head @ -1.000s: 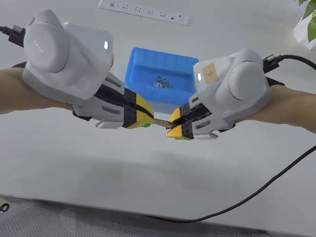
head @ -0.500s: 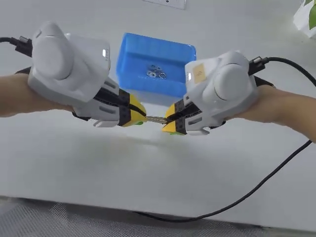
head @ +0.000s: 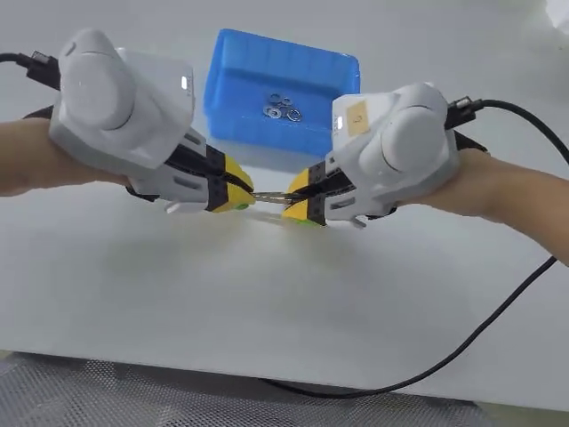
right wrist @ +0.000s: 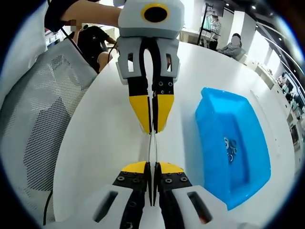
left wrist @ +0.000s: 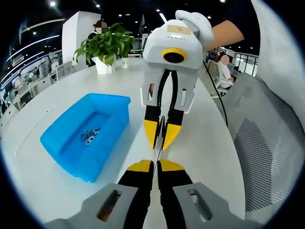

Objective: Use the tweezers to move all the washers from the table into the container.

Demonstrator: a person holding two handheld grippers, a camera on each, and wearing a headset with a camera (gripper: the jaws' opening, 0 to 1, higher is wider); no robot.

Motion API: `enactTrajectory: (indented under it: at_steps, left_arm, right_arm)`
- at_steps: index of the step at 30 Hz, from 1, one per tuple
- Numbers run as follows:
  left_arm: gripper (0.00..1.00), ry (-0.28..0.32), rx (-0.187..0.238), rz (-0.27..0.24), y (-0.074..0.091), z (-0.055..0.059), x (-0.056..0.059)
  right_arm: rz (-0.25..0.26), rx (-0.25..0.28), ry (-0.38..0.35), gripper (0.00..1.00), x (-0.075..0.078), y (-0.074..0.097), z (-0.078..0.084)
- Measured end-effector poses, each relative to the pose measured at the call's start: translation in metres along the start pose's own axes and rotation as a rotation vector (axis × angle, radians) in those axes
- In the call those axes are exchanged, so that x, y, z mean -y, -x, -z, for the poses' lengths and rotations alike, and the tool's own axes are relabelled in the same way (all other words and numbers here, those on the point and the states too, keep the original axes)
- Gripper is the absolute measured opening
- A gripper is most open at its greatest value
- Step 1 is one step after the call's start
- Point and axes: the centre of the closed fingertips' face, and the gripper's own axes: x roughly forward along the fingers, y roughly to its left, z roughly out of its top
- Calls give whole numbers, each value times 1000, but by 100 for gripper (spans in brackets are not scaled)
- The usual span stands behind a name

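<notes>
1. Head view: I hold the left tool (head: 240, 197) and the right tool (head: 296, 206) tip to tip above the smooth white counter (head: 222, 294). A pair of thin silver metal tweezers (head: 269, 197) bridges the short gap between their yellow tips. Each tool has its jaws closed down on one end of the tweezers. Just behind the tools stands the blue rectangular plastic container (head: 267, 135), resting on the counter. A small cluster of silver ring-shaped metal washers (head: 284, 109) lies on its floor. A black cable (head: 498, 311) runs from the right tool down across the counter towards the near edge.

2. Left gripper view: My own jaws sit almost together, pinching the near end of the tweezers. The right tool faces me from above, its yellow tips clamped on the far end. The container lies to the left on the counter, with the washers gathered inside it. A green potted plant (left wrist: 106, 45) stands beyond it, and a grey mesh chair (left wrist: 267, 143) is on the right.

3. Right gripper view: My own jaws are pressed shut on the tweezers. The left tool meets them from above, gripping the other end. The container with its washers lies to the right, apart from both tools.
</notes>
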Motion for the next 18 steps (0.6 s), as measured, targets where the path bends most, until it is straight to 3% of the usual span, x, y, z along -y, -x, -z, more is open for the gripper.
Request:
enactTrajectory:
  at_steps: [12,18]
  left_arm:
    - [8,-15,-17,11,-3,5,-2]
    - [7,-30,-28,10,-3,6,-3]
  right_arm:
    - [21,38,-15,11,2,2,-3]
    - [33,31,-17,13,4,2,-3]
